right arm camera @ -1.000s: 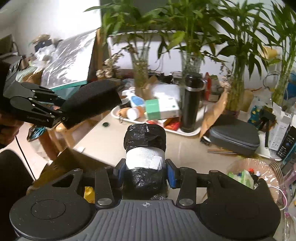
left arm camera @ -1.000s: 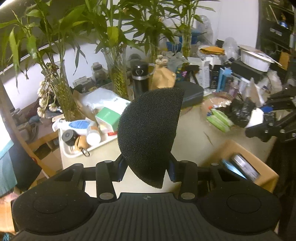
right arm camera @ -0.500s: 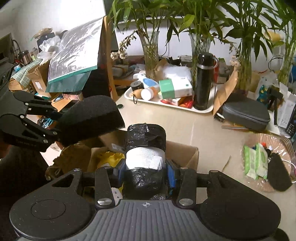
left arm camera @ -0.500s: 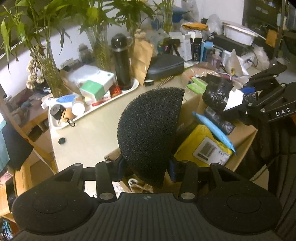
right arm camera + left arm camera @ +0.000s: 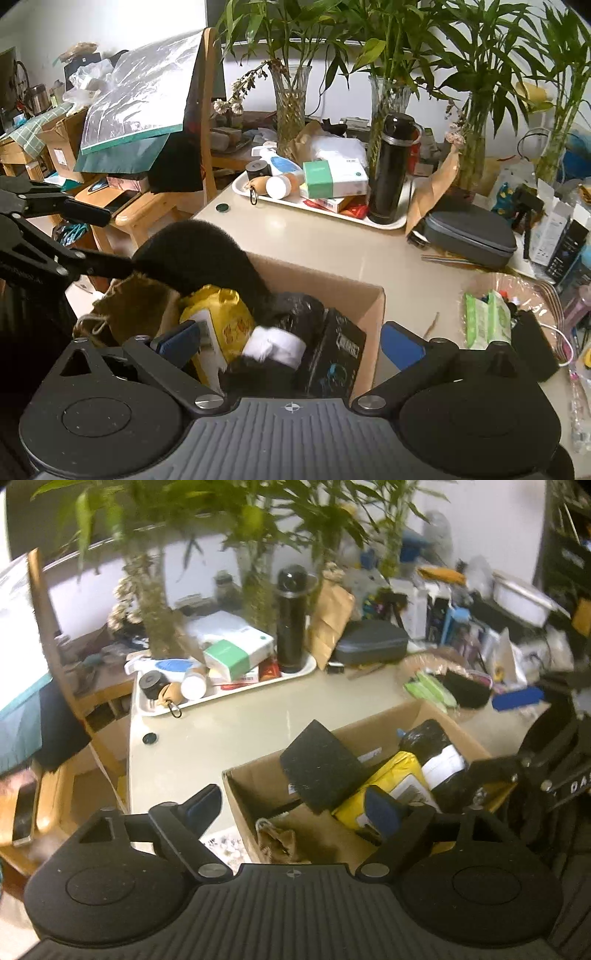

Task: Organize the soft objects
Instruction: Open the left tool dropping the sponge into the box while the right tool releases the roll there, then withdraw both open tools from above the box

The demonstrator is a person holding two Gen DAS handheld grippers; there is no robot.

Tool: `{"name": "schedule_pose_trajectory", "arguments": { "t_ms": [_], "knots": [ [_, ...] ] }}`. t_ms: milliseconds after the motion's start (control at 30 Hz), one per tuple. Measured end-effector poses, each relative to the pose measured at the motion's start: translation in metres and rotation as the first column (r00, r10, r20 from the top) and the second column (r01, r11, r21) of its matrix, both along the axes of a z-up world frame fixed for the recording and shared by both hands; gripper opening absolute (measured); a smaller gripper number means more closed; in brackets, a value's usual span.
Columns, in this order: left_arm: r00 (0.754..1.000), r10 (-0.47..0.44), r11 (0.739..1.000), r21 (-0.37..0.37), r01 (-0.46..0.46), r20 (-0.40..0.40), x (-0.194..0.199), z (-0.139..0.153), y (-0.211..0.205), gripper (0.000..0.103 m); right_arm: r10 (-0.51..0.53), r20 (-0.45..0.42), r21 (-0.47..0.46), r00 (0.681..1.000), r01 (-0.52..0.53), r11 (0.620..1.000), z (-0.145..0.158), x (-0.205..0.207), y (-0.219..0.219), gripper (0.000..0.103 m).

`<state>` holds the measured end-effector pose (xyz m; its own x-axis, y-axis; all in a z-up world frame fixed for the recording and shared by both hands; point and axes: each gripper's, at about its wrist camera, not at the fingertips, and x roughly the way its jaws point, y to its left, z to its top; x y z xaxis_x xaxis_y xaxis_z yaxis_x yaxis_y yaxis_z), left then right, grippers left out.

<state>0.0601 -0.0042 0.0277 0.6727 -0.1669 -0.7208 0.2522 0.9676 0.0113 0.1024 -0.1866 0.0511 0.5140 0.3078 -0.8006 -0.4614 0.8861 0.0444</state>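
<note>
A cardboard box (image 5: 376, 723) (image 5: 332, 284) stands on the table's near edge. In it lie a black half-round foam sponge (image 5: 321, 764) (image 5: 199, 254), a black plastic bundle with a white band (image 5: 439, 753) (image 5: 280, 339), a yellow bag (image 5: 388, 786) (image 5: 225, 321) and a dark packet (image 5: 336, 354). My left gripper (image 5: 295, 806) is open and empty just above the box's near left corner. My right gripper (image 5: 291, 341) is open and empty above the box, over the bundle. Each gripper shows at the edge of the other's view.
A white tray (image 5: 221, 696) (image 5: 325, 210) with a black flask (image 5: 291, 620), boxes and bottles sits at the table's far side, among vases of bamboo. A grey zip case (image 5: 373, 646) (image 5: 469, 232), a basket with green packets (image 5: 484, 317) and a wooden chair (image 5: 147, 214) surround the box.
Both grippers opened. The sponge dropped from my left gripper and the black bundle from my right gripper into the box. Both grippers moved down closer over the box.
</note>
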Motion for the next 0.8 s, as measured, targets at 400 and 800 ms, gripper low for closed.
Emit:
{"name": "schedule_pose_trajectory", "arguments": {
  "t_ms": [400,800],
  "knots": [
    [0.98,0.2,0.98,-0.02,-0.199,0.02,-0.043,-0.004,-0.003,0.103,0.0,-0.024,-0.04,1.0,-0.001,0.999,0.002,-0.044,-0.002,0.103],
    [0.954,0.29,0.957,0.031,-0.289,-0.077,-0.065,-0.026,-0.011,0.103,-0.039,-0.105,-0.057,0.994,0.033,0.998,-0.024,-0.075,0.0,0.103]
  ]
}}
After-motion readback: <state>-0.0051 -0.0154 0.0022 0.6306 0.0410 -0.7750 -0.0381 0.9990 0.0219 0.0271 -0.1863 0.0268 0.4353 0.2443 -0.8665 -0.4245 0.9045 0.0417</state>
